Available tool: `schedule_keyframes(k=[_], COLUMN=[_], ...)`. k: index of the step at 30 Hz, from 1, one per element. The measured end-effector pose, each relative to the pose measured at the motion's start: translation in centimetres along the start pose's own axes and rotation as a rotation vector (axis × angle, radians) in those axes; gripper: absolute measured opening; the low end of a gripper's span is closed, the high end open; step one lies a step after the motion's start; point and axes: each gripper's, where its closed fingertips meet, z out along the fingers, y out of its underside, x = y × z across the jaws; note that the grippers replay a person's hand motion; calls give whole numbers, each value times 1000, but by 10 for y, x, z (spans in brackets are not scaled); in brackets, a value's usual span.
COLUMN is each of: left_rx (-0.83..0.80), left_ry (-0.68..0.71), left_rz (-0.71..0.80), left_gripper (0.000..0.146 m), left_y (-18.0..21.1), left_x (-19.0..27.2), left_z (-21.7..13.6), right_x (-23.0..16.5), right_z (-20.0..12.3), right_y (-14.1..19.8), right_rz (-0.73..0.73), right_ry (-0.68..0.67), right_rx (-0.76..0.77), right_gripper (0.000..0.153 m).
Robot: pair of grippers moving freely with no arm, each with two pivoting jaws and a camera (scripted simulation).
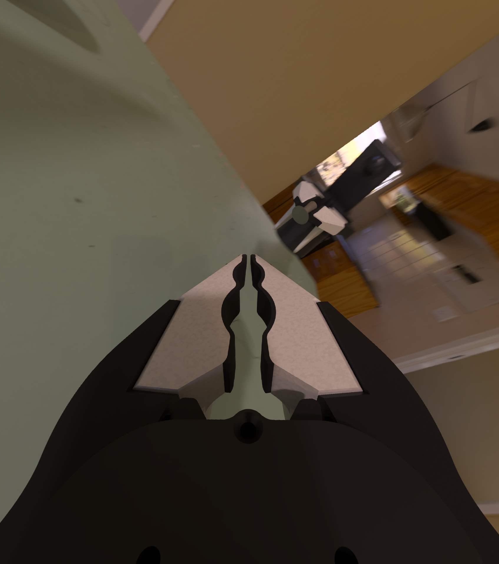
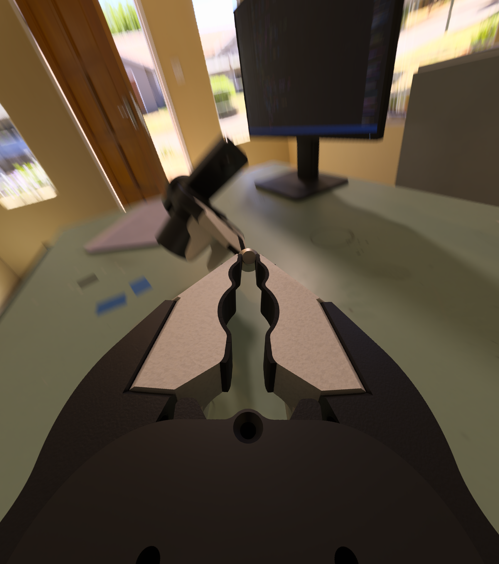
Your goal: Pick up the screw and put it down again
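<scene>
My right gripper point(image 2: 248, 260) is shut on the screw point(image 2: 248, 255), a small metal piece with a round pale head pinched at the very fingertips, above the green table point(image 2: 394, 274). In the left wrist view the right gripper point(image 1: 315, 210) shows farther off with the screw's round head point(image 1: 300, 214) between its fingers. My left gripper point(image 1: 248, 257) is shut and empty, close over the green table point(image 1: 89, 183). In the right wrist view the left gripper point(image 2: 202, 225) shows blurred, just behind and left of the screw.
A dark monitor point(image 2: 312, 67) on a stand is at the table's back. A grey panel point(image 2: 471, 128) stands at the back right. A flat pale slab point(image 2: 132, 229) lies at the back left. Blue and grey patches point(image 2: 140, 285) mark the table's left side.
</scene>
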Motion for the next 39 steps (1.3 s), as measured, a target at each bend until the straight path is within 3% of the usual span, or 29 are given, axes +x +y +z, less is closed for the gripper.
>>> schedule_keyframes(k=[2,5,9,16,19,23,28,34,38,39], left_rx=[41,60,17,11,-43,-72,-222,-350,-373,-364], left_ry=[98,233,301,247,116,-26,-161,-115,-127,-128], left_rz=[-77,-173,-232,-261,-231,-205,-203,-252,-233,-229], left_gripper=[2,2,2,2,2,2,2,3,3,3], left_y=[-1,3,14,18,25,25,44,65,66,65], left_x=[13,32,45,33,11,-15,-41,-43,-46,-47], left_z=[6,17,29,27,22,8,-5,-1,0,0], right_x=[-7,-23,-34,-16,1,33,38,36,36,36], right_z=[-2,-3,9,11,12,-2,-24,-20,-18,-18], right_y=[-20,-43,-42,-25,-7,68,115,126,129,128], right_rz=[80,36,-60,-2,39,-55,-325,-298,-302,-297], right_ry=[-62,-131,-135,-105,-65,11,-73,-192,-196,-192], right_rx=[172,367,335,245,112,-488,-999,-1107,-1059,-1036], right_gripper=[8,8,8,8,8,8,8,8,8,16])
